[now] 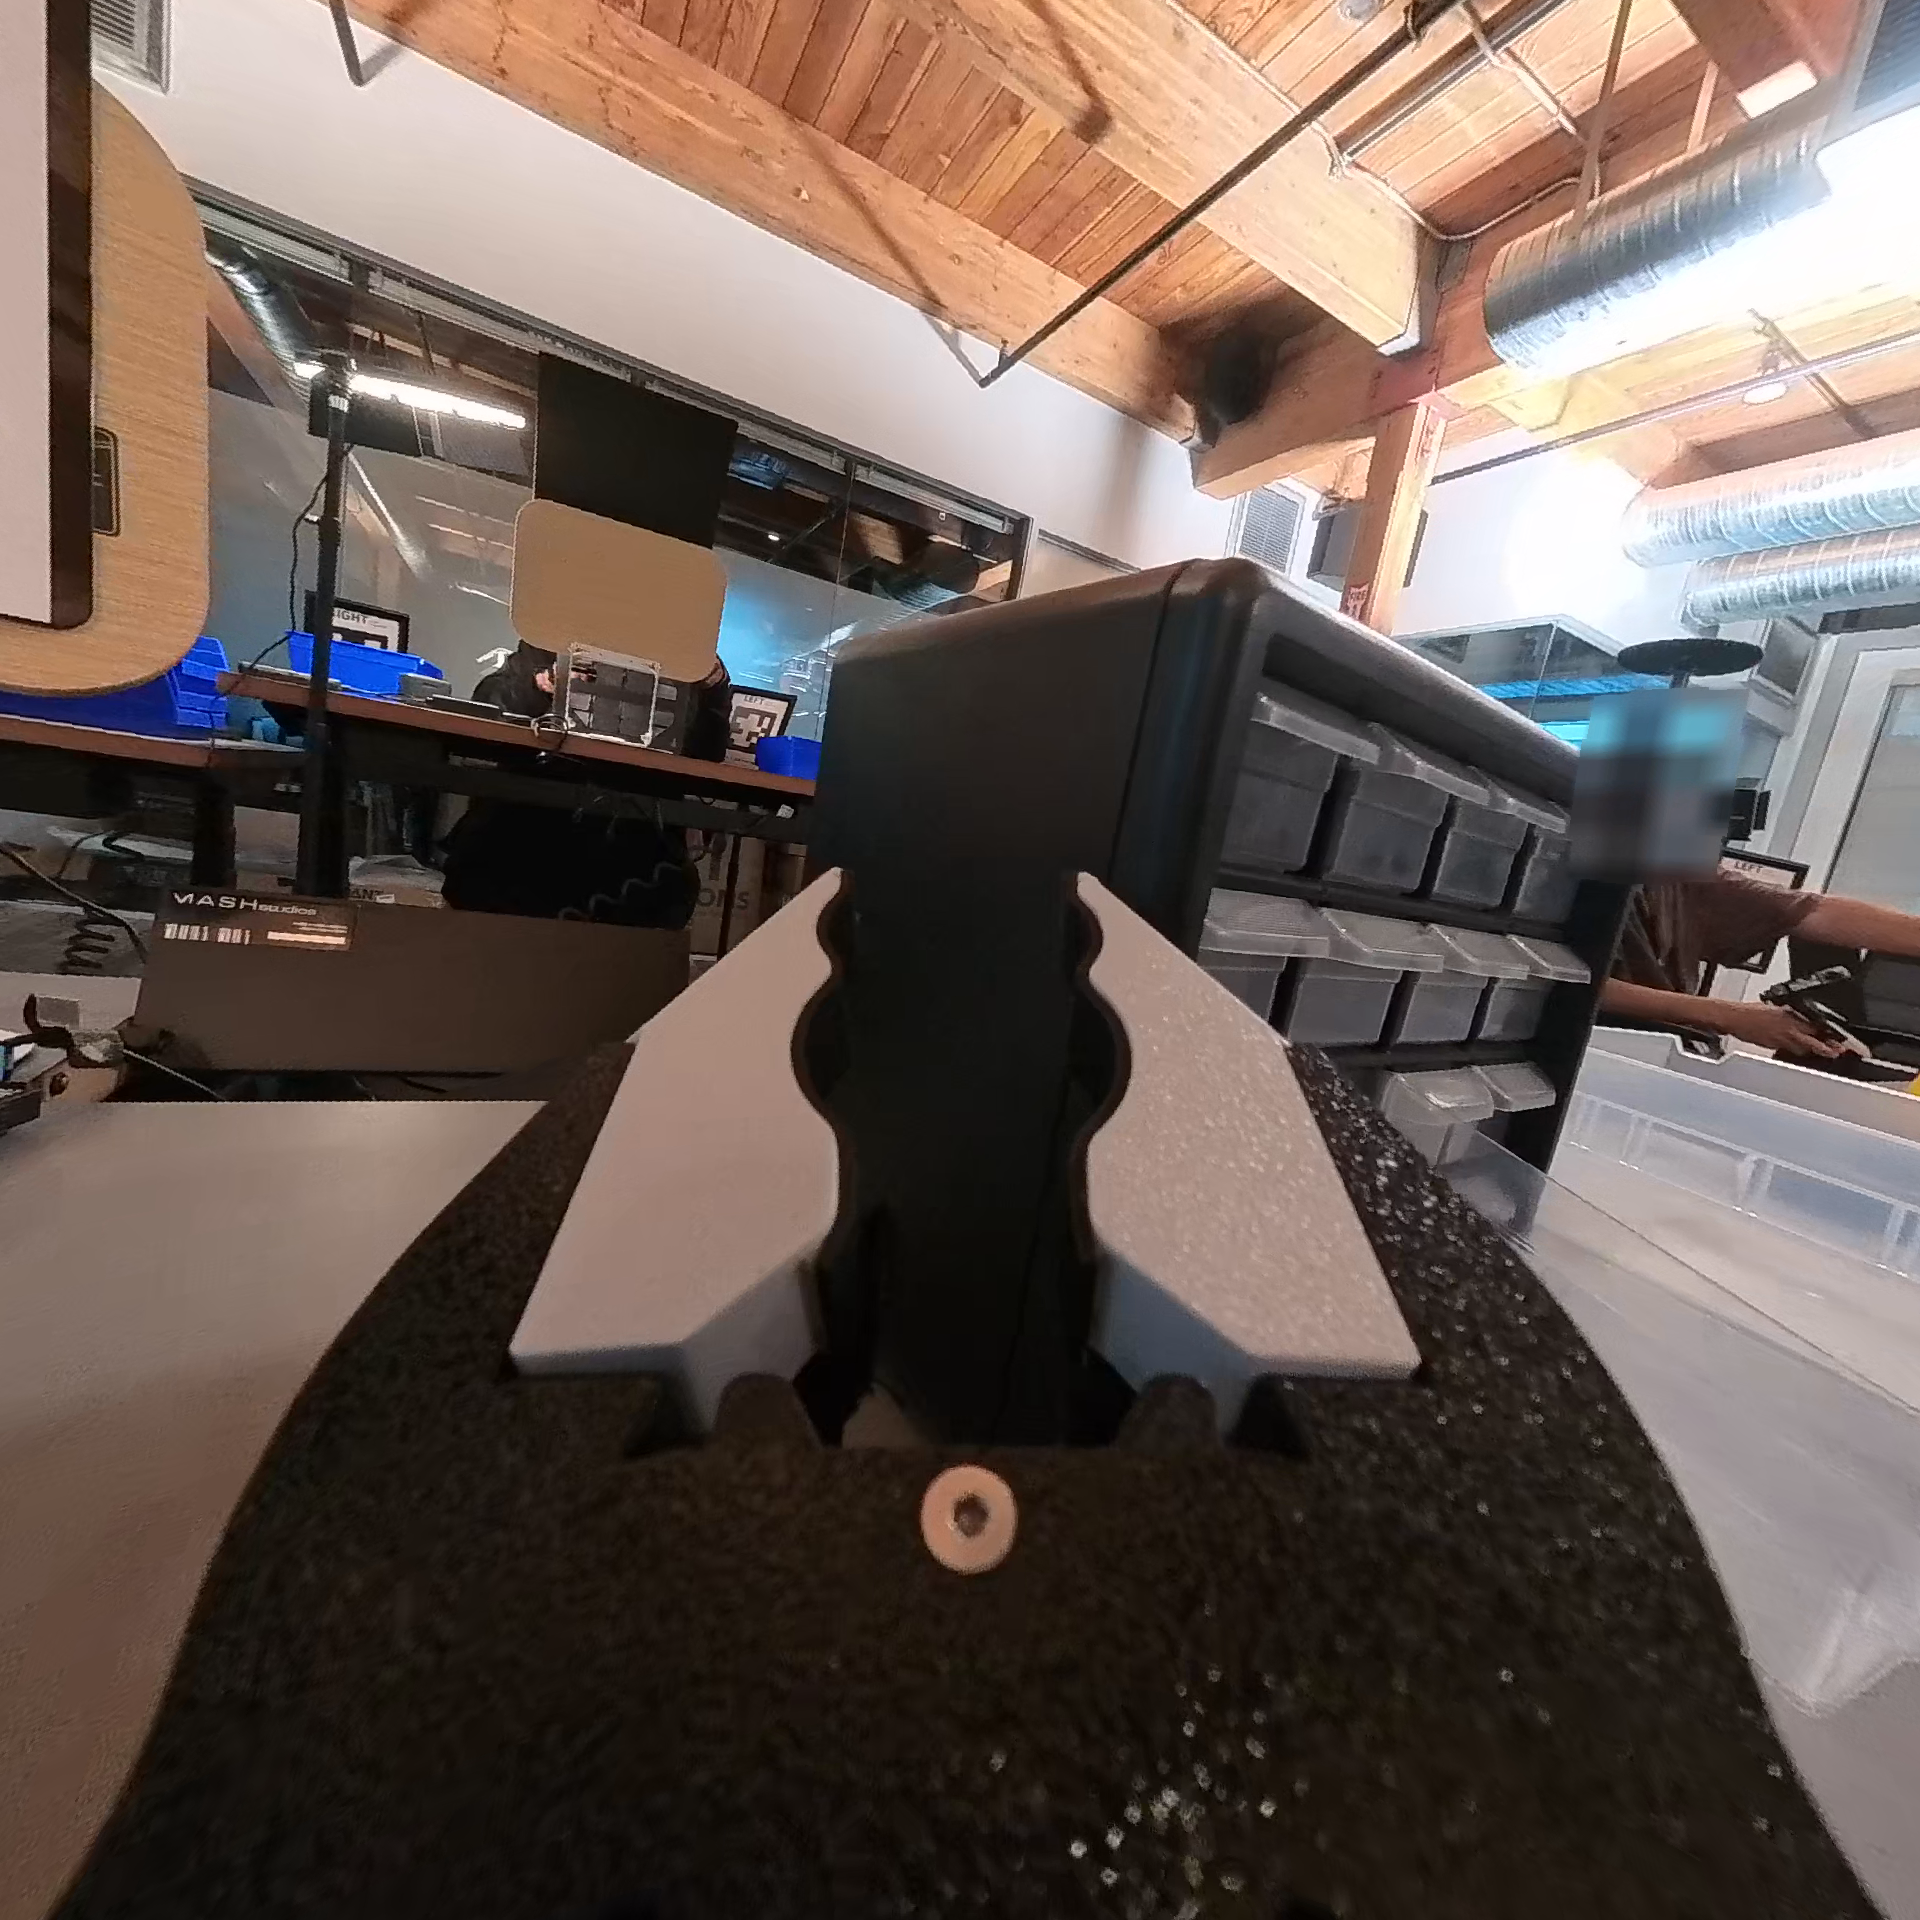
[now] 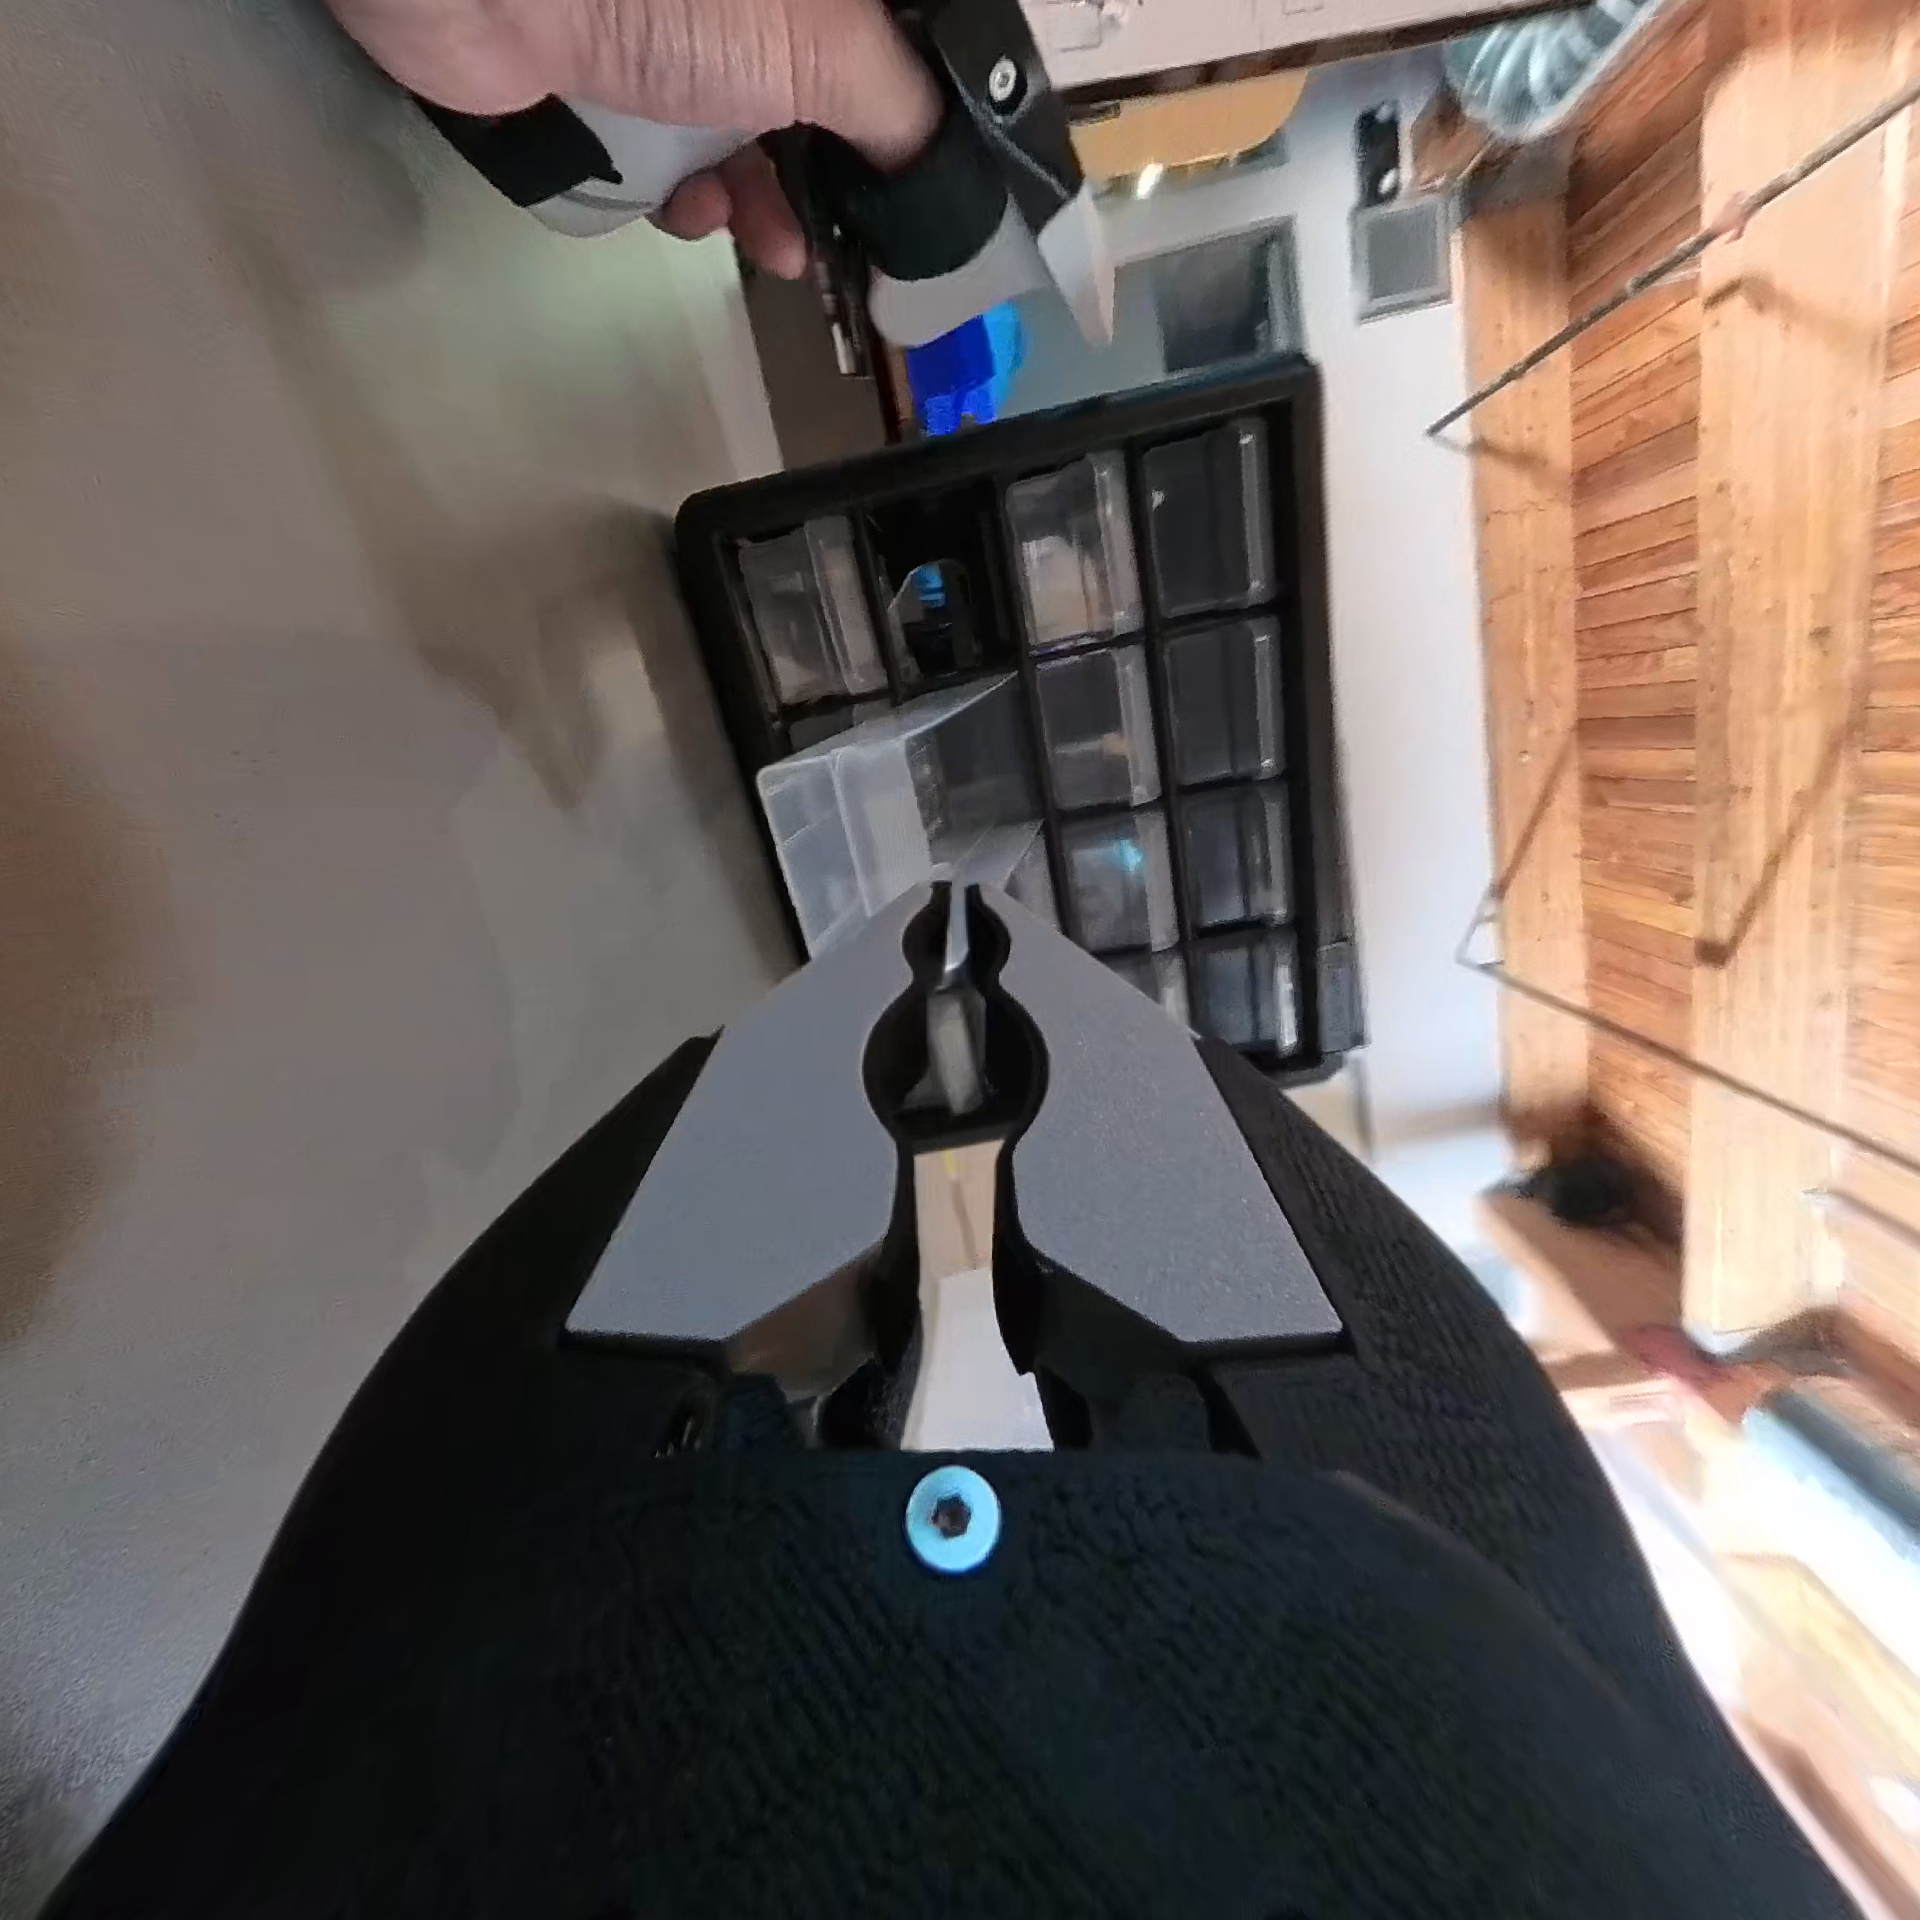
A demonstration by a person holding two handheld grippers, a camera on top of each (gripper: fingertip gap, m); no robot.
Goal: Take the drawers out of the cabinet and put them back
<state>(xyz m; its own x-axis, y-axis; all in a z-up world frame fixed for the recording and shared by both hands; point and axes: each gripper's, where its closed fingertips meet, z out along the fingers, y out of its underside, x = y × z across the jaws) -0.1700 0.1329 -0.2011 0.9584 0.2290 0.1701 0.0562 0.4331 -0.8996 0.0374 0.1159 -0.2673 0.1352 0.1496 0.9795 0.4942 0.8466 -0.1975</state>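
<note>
The right gripper [image 2: 958, 896], black-bodied with two grey wavy-edged fingers, has its tips pinched on the thin front lip of a clear plastic drawer [image 2: 873, 821]. That drawer sticks well out of the black plastic drawer cabinet [image 2: 1311, 665], still partly inside its slot. This view is rolled on its side, so the cabinet's front appears turned. Its front shows four rows of four slots: fourteen clear drawers sit pushed in, one is the drawer being gripped, and one slot [image 2: 935, 592] stands open with no drawer in it. Beyond the cabinet, at the top of this view, a person's hand [image 2: 665, 62] holds the other gripper's handle close to the cabinet's far side.

The left gripper [image 1: 958, 894], of the same make, has its two grey fingers spread apart with nothing between them, its tips close to the blank black side wall of the cabinet [image 1: 997, 727]; whether they touch it I cannot tell. Only this view shows the grey tabletop [image 1: 208, 1247], a large clear plastic bin [image 1: 1745, 1143] to the right, and two people far off. Here the cabinet's front is seen at a slant, and only some of its drawers are visible. The open slot and the gripped drawer show only in the right wrist view.
</note>
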